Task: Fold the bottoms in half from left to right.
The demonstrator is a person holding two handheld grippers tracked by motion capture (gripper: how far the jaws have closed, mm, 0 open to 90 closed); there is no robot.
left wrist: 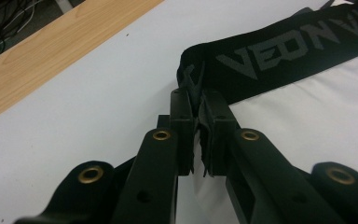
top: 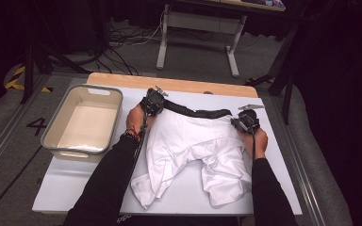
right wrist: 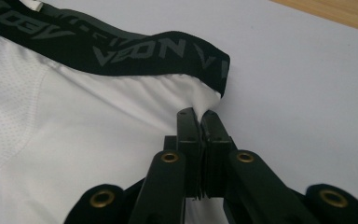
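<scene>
High view: white shorts (top: 193, 150) with a black waistband (top: 195, 112) lie spread on the white board (top: 75, 188) that covers the table, waistband toward the far edge, the two legs toward the near edge. The left gripper (top: 152, 102) sits at the waistband's left end and the right gripper (top: 246, 120) at its right end, each with a hand behind it. The band sags a little between them. A grey tub (top: 85, 120) stands at the board's left edge, just beside the left hand (top: 134, 120). A strip of bare wood (top: 169, 84) shows along the table's far edge.

Left gripper view: the jaws are pressed nearly together, and a fold of the waistband's (left wrist: 279, 51) black end stands pinched between their tips; more fabric hangs in the narrow gap lower down. The band runs off to the upper right, grey lettering showing, with the white cloth (left wrist: 307, 116) below it. The board (left wrist: 88, 107) lies to the left and the wood edge (left wrist: 51, 51) at the upper left.

Right gripper view: the jaws are clamped tight with hardly any gap, biting the white cloth (right wrist: 74, 154) just under the waistband's (right wrist: 135, 51) corner; the fabric puckers toward the tips. The band runs to the upper left, the board (right wrist: 307, 93) lies to the right.
</scene>
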